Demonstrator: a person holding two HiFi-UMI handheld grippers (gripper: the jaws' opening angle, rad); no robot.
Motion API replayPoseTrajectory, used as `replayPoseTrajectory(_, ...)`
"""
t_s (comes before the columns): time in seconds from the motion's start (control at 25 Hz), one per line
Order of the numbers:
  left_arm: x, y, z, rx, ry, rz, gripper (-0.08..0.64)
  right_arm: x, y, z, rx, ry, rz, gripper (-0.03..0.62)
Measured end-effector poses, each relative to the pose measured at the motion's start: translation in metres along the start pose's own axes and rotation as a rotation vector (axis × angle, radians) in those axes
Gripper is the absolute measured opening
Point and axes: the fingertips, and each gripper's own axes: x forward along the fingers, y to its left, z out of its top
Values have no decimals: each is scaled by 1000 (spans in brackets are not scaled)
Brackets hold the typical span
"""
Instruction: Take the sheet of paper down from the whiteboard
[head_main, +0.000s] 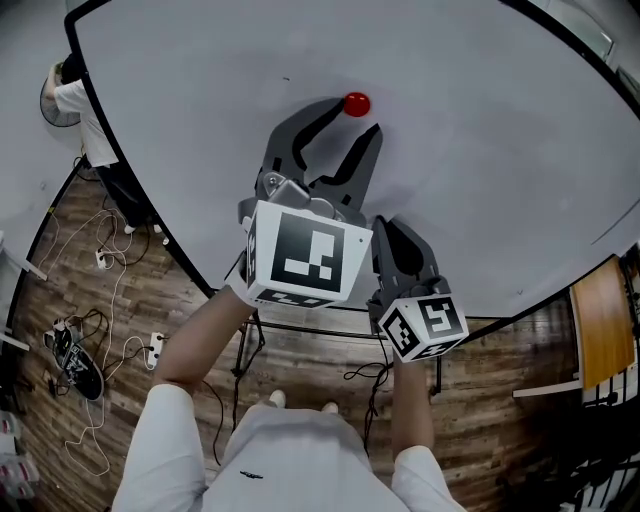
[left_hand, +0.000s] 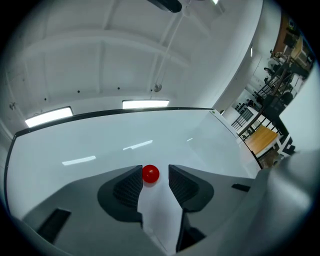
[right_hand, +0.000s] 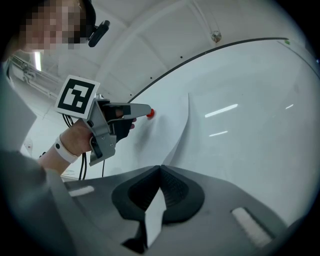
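Left gripper view: left gripper (left_hand: 155, 175) gaping astride the red magnet (left_hand: 150, 173) pinning the sheet of paper (left_hand: 159, 215) to the whiteboard (left_hand: 100, 145) — likely for plucking it off — right gripper (right_hand: 161, 172) clenched on the sheet's lower edge, probably against a fall.

The whiteboard (head_main: 480, 150) is plain white, edged by a thin black frame; the round magnet (head_main: 356, 104) on it is glossy red; the sheet of paper (right_hand: 167, 132) is white too, barely a shade apart from the board. The left gripper (head_main: 345, 130) and the right gripper (right_hand: 160, 175) are dark grey, their pads (left_hand: 131, 186) finely ribbed and darker; the left marker cube (head_main: 305, 255) and the right marker cube (head_main: 422, 325) are white with bold black square patterns. The floor (head_main: 60, 290) is brown, grainy wood plank; the person's shirt (head_main: 290, 460) is white; a tabletop (head_main: 600, 320) is orange-brown.
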Motion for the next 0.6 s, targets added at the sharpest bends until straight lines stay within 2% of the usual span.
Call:
replayPoseTrajectory(0.36,9,8,-11,90,41,66,147,1,-1,-1,5,-12,10,11)
replayPoseTrajectory(0.6,12,9,-2,129,16,110,136,0,-4,-2,17,-18,19,11)
